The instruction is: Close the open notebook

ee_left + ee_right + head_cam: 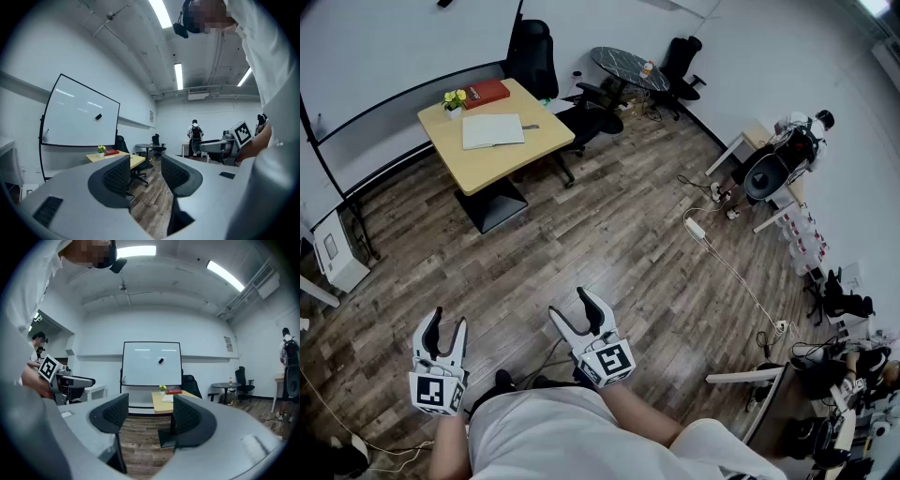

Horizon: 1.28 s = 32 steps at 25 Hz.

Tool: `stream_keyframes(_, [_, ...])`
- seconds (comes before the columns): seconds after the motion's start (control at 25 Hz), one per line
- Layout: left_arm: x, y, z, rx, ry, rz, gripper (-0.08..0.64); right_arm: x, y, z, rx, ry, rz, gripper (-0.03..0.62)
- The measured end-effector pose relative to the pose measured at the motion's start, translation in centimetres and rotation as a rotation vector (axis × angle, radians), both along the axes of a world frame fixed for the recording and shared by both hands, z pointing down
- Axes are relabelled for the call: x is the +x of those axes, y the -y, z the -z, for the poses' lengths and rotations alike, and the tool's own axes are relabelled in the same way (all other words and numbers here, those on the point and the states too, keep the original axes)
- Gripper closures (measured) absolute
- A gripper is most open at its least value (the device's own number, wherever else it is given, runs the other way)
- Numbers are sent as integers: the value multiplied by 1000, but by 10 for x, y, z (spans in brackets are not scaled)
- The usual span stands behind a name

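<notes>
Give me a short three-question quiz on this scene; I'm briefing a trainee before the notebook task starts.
1. True or false: the notebook on the wooden table is already closed.
2. Which lies nearest the small plant? A) red book B) round table C) power strip
3. Fill in: the left gripper and right gripper both have their jaws ____, with nothing between them.

Key: 1 false, it lies open. 2 A. 3 open.
</notes>
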State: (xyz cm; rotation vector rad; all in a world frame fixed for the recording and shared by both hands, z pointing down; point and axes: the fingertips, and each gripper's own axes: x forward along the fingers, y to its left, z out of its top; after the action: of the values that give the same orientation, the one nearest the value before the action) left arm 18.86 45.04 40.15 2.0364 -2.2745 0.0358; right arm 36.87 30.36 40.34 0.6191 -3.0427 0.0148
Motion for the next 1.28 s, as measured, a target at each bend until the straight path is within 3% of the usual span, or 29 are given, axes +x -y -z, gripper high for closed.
stream_keyframes(0.56, [53,6,12,26,-38,-55,370,74,2,4,33,15,7,293])
stream_keyframes(1.28, [81,8,6,9,-41,-66,370,106,11,0,6,22,-23,293])
